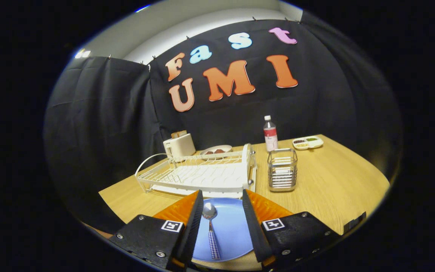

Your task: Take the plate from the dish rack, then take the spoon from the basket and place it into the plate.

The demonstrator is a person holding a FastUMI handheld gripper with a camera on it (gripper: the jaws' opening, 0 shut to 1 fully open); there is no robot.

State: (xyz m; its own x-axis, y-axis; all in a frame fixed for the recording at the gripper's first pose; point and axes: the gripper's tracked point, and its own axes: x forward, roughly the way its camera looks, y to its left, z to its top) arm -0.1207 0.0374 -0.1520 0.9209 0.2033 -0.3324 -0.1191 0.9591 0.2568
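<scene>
The jaws [223, 223] stand open, gripping nothing, and between them lies the spoon [210, 228] on the plate [232, 230]. The spoon's long axis runs along the fingers — bowl pointing away toward the rack, checked handle pointing back. It sits closer to the left finger than the right, touching neither. By the look of it the spoon is placed, so any coming move is a straight pull back, clear of the handle.

The spoon's bowl is shiny metal; the plate is round, smooth, matte blue, flat on the wood-grain surface [334, 181]. Just beyond stands the rack [198, 175] — white wire, long and low. Beside it is the basket [282, 169], a squarish metal cage. Farther off are a toaster [179, 145], a bottle [270, 134] and a divided tray [308, 142].
</scene>
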